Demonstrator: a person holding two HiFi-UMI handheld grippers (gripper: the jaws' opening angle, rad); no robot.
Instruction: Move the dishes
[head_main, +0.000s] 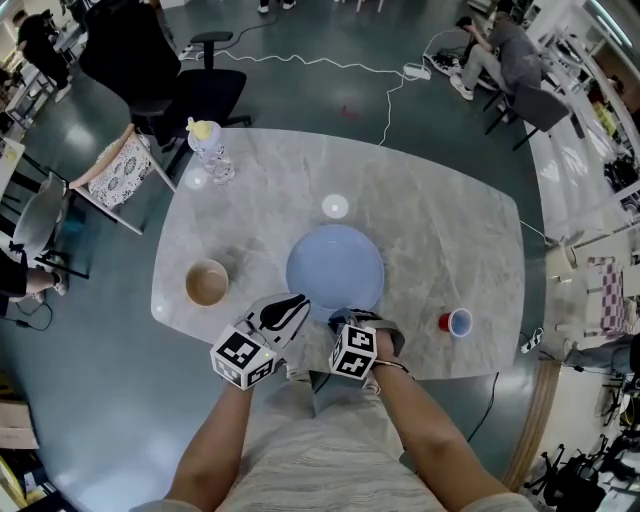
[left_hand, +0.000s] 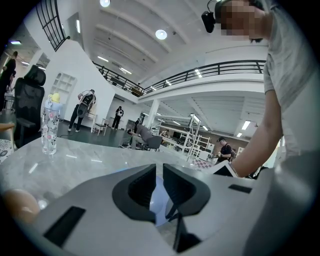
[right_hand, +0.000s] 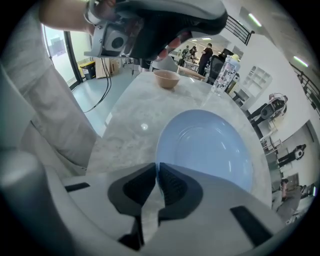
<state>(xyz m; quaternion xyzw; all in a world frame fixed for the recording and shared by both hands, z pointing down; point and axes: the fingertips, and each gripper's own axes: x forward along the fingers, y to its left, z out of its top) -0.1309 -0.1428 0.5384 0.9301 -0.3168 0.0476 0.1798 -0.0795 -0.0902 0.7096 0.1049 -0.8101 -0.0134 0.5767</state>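
Your right gripper has its jaws drawn almost together on the near rim of the blue plate. The plate lies flat at the middle of the marble table, and in the head view the bite sits at about 6 o'clock on it. That is a thin hold on a wide dish. I judge you should lift slowly and keep the plate near level, or carry it low rather than swing it.

Your left gripper sits at about 7 o'clock of the plate, with its jaws a narrow slit apart and holding nothing. Bringing it onto the rim would likely steady the load.

Mind the neighbours: a tan bowl at the plate's 9 o'clock, a small white dish at 12 o'clock and a red cup near 4 o'clock.

Only the right gripper view shows the rim running in between the jaws; the head view looks too steeply down to show that contact. The left gripper view shows a strip of blue plate through its slit and a water bottle toward 9 o'clock, but nothing of the right-hand grip. Only the head view gives you the whole layout of the table.
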